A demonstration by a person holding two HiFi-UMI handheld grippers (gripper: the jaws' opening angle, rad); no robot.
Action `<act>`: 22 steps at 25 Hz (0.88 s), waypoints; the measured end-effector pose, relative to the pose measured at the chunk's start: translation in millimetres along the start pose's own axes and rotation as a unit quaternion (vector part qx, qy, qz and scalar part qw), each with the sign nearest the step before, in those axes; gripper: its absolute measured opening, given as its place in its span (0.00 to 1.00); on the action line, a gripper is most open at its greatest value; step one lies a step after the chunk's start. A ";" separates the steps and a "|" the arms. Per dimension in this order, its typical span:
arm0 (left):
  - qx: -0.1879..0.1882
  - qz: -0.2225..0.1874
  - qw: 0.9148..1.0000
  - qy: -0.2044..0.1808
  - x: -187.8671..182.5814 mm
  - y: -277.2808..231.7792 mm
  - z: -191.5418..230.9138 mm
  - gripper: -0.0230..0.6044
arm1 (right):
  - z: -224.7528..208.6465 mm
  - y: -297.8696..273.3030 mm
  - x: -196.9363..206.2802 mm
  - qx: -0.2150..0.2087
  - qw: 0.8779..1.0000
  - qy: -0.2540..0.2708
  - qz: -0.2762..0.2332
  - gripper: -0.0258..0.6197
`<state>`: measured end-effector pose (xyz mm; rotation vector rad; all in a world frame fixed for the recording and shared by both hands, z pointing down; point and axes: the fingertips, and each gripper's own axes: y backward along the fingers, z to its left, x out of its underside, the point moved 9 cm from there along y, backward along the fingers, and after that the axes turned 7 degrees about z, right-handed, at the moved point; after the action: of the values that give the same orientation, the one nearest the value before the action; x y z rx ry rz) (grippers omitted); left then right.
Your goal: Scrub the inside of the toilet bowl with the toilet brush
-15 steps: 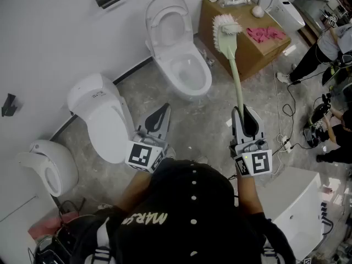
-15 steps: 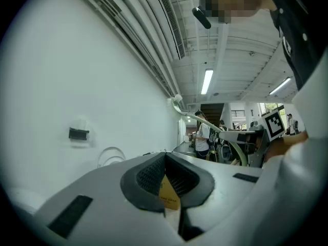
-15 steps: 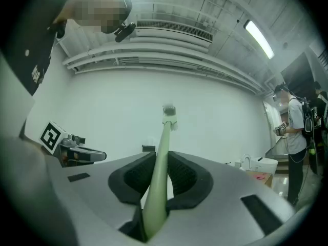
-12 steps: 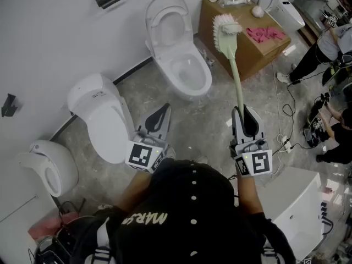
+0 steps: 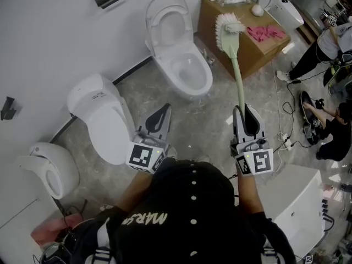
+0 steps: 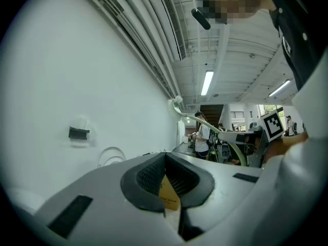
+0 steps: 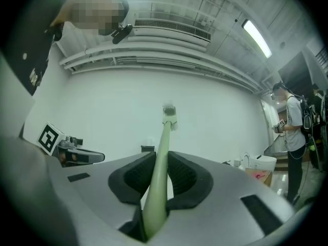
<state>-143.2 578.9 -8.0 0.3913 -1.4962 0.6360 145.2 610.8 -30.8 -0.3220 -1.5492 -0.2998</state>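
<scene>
An open white toilet point(image 5: 184, 67) with its lid raised stands against the wall ahead. My right gripper point(image 5: 245, 111) is shut on the pale green handle of the toilet brush point(image 5: 234, 65), whose white bristle head point(image 5: 227, 27) points up and away, to the right of the bowl and in front of a brown box. In the right gripper view the handle point(image 7: 160, 163) runs up between the jaws to the head point(image 7: 169, 115). My left gripper point(image 5: 161, 112) is shut with nothing in it, held below the bowl, its jaws closed together point(image 6: 165, 160).
A second toilet point(image 5: 104, 114) with its lid down sits to the left, and a third fixture point(image 5: 49, 166) further left. A brown box point(image 5: 245, 37) with pink gloves point(image 5: 266, 33) stands right of the open toilet. Cables and crouching people are at the right edge; a white unit point(image 5: 300, 202) lies lower right.
The brush and right gripper have shifted slightly right and up in the view. The left gripper has stayed put. A person at the right edge has moved.
</scene>
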 end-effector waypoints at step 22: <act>0.061 0.022 0.998 -0.002 20.3 -3.1 63.0 0.08 | 21.5 -48.3 22.1 0.056 0.998 -0.020 0.004 0.18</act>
<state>-192.0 541.2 16.2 0.4542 -1.4778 0.7634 106.7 574.8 -8.1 -0.2469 -1.5977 -0.1998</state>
